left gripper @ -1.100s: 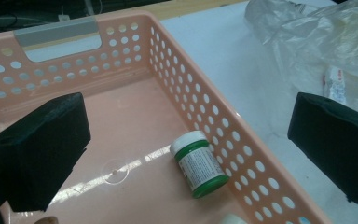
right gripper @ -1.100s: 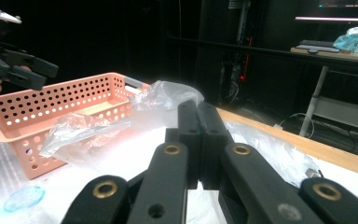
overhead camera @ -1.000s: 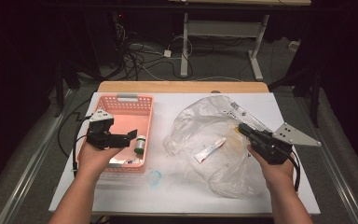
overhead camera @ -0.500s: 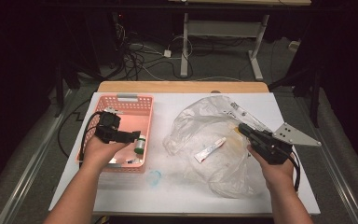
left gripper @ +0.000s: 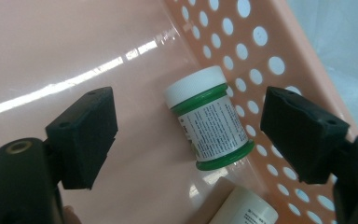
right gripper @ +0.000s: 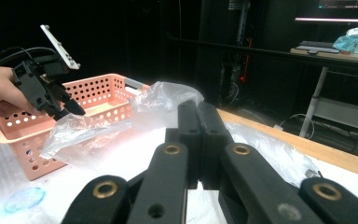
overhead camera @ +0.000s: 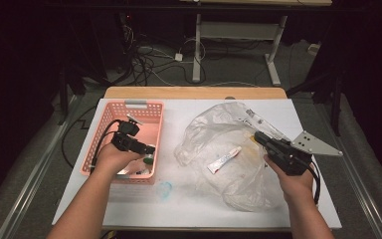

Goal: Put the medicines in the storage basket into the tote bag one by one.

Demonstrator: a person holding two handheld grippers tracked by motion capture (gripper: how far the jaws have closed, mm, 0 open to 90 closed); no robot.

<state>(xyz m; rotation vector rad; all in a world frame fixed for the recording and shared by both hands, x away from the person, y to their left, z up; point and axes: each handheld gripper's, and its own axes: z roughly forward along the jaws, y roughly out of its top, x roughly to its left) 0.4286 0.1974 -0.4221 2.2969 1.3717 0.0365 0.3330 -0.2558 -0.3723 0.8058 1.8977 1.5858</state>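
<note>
My left hand-held gripper (overhead camera: 146, 149) hangs inside the pink basket (overhead camera: 151, 112), jaws spread wide w/ nothing between the pads. Just past its tips a small white jar (left gripper: 209, 119) w/ green bands and a white cap lies on its side on the basket floor, up against the perforated wall; a second white container (left gripper: 244, 207) lies nearer me, just beside the jar's base. My right hand-held gripper (overhead camera: 258, 138) has its jaws pressed together; whether they pinch the clear plastic bag (overhead camera: 219, 129) I can't tell. It rests at the bag's right edge. A small white tube (overhead camera: 224, 160) lies in or under the bag, left of that gripper.

Tabletop (overhead camera: 179, 199) is white-covered w/ a wood strip along the far edge; a faint teal smudge (overhead camera: 165, 189) sits in front of the basket. Beyond it: dark room, grey floor, tangled cables (overhead camera: 149, 59), white legs of another desk (overhead camera: 197, 50).

Vs 1 s ago: my left gripper held the jar over the basket's right side; now the jaws have let go, jar is down in the basket, and the hand sits deeper over it. Right gripper, bag, tube unchanged.
</note>
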